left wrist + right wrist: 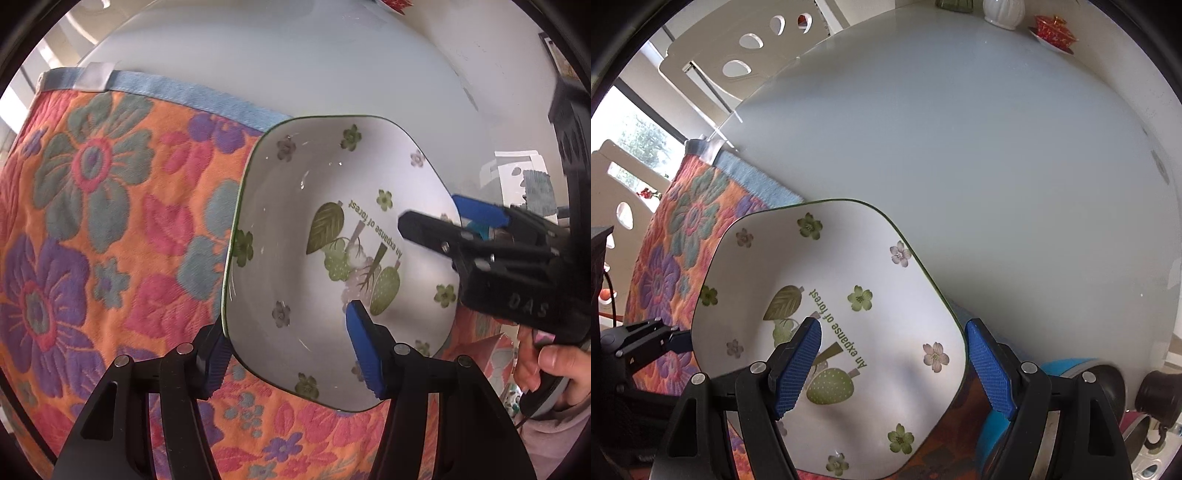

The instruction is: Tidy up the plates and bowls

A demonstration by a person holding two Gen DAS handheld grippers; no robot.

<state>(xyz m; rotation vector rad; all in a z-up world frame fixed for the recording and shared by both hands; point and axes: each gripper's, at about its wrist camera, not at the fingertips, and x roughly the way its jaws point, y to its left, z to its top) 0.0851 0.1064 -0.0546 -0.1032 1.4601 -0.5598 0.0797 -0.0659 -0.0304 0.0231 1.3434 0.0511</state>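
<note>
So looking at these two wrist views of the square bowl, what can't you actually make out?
- Under the bowl: hidden in both views by the bowl itself.
- Whether the left gripper presses the rim: unclear; the bowl hides one pad's inner face.
- Blue item by the right gripper: cut off by the finger and the picture's edge.
- Red cup at the table's far edge: too small to read.

Plate (849, 258) bottom print: "An expanse of forest". Right tool (432, 218) body: "DAS".
</note>
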